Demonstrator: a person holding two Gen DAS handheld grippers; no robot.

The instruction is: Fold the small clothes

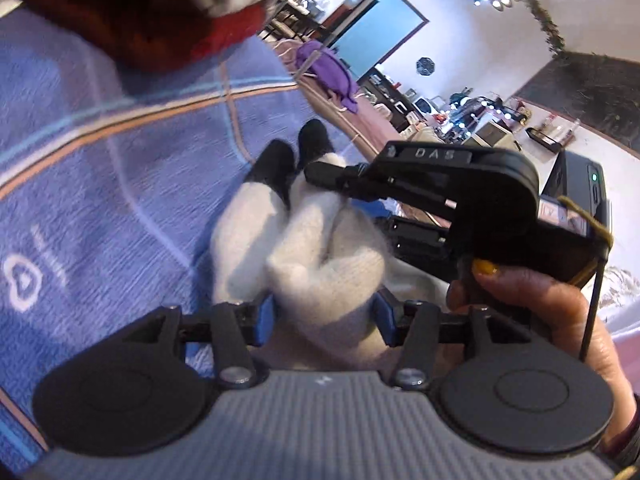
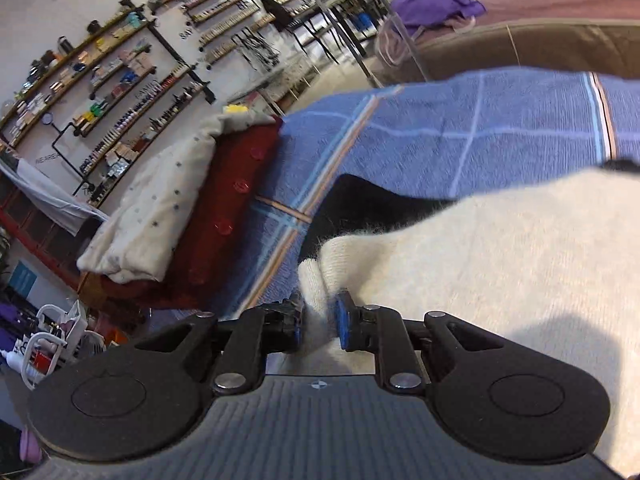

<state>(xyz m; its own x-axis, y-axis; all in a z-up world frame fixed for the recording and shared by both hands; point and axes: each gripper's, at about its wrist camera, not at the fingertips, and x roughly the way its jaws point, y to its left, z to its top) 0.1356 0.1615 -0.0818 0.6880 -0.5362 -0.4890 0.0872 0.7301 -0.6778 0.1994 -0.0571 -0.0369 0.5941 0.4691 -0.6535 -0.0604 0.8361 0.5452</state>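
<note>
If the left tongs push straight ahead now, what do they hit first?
The white garment already bunched between the left tongs. Beyond it, probably the right tongs pinching the same cloth, then the blue towel; depth is unclear.

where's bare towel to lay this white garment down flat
Free: the blue towel between its striped border and the white garment, and its near-left stretch in the left wrist view. Crowded: the folded red and cream stack on the towel's edge, and around both hand-held grippers clamped on the garment.
</note>
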